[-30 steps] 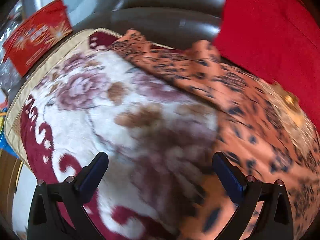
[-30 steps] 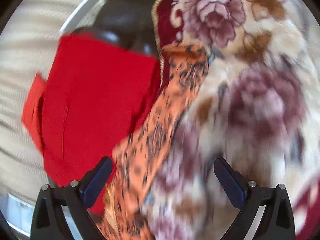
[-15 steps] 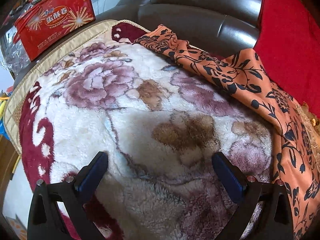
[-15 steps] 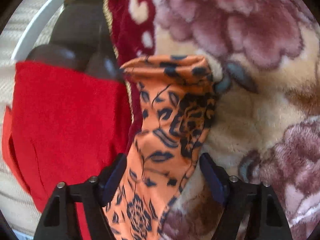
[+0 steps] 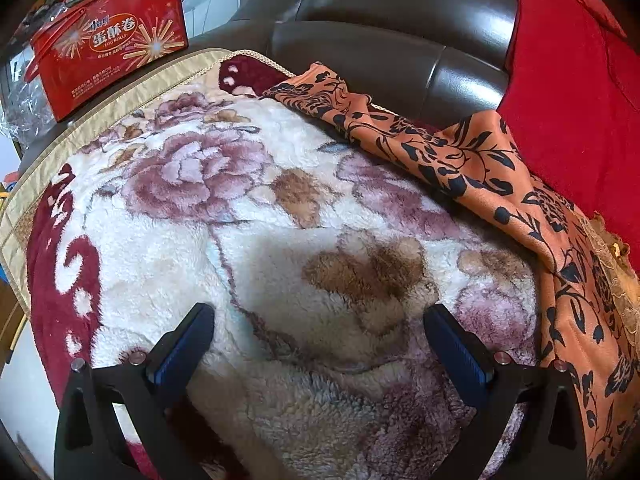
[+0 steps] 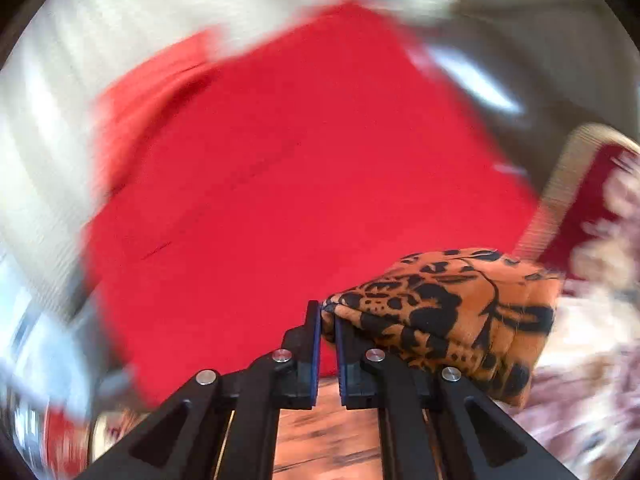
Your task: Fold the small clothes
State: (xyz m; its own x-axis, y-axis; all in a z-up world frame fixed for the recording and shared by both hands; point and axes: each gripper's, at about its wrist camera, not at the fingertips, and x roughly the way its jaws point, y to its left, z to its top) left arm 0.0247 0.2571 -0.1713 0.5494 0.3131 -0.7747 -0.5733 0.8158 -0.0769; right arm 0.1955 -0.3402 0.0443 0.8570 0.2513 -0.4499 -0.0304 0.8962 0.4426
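Note:
An orange garment with a black floral print (image 5: 472, 160) lies along the right edge of a plush floral blanket (image 5: 248, 208). My left gripper (image 5: 318, 320) is open and empty above the blanket, well left of the garment. My right gripper (image 6: 327, 320) is shut on an edge of the orange garment (image 6: 452, 312), which bunches up to the right of its fingers. The right wrist view is blurred by motion.
A red cloth (image 5: 572, 92) lies at the right over a dark leather sofa back (image 5: 400, 28); it fills the right wrist view (image 6: 280, 184). A red tin box (image 5: 108, 44) stands at the far left corner.
My right gripper closed on the orange garment's end and swung toward the red cloth. My left gripper stayed open and drew back left, off the garment.

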